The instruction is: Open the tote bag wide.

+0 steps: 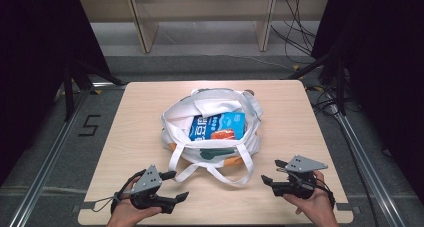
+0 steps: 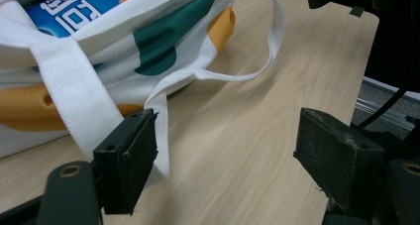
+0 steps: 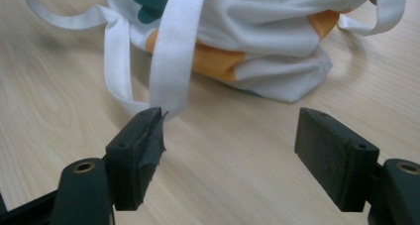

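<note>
**Both grippers open in front of the tote bag**

Looking down from the high view, I see my left gripper and right gripper near the table's front edge, each with jaws spread wide and holding nothing. Between and just beyond them the bag's straps lie looped on the wood. Farther back, mid-table, sits the white tote bag, mouth open, with a blue packet inside.

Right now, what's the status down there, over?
Left tongs open, right tongs open, both empty. White tote bag mid-table, blue packet inside. Straps trail toward tongs.
</note>
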`<move>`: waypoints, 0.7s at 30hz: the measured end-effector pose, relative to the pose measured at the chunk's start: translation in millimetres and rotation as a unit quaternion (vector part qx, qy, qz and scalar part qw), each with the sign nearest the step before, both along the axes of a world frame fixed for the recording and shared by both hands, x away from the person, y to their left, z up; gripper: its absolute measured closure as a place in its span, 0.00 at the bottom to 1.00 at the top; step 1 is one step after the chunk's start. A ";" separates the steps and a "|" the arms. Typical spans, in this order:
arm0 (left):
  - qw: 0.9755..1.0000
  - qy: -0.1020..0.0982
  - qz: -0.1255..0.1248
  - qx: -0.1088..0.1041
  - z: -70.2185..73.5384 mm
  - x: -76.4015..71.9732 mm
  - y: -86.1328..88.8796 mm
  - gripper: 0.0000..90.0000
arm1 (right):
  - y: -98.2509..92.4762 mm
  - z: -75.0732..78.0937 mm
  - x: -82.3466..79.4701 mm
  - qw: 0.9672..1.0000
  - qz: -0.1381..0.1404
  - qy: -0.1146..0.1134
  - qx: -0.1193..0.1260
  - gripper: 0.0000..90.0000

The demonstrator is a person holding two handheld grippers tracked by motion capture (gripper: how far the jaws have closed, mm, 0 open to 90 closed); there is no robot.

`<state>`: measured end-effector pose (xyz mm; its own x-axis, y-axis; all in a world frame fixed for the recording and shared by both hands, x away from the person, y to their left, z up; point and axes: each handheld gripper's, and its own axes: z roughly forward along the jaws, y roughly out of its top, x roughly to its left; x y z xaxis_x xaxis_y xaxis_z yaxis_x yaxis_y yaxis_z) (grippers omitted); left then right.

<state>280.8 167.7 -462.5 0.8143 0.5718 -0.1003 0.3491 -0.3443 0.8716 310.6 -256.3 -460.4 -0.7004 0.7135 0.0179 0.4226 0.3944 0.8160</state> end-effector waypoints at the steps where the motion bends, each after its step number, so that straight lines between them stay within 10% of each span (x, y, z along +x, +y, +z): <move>1: 1.000 0.000 -0.001 0.000 -0.9 -0.4 0.2 0.26 | -0.2 -1.6 -1.2 1.000 0.000 -0.005 0.001 0.31; 21: 0.999 0.012 0.003 0.040 -24.1 -8.0 2.3 0.25 | -4.7 -20.9 -22.3 0.999 0.001 0.024 -0.022 0.27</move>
<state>272.8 170.0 -486.6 0.8089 0.5832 -0.0744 0.3719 -0.4097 0.8330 288.3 -261.0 -481.3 -0.7009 0.7130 0.0202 0.4605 0.4307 0.7762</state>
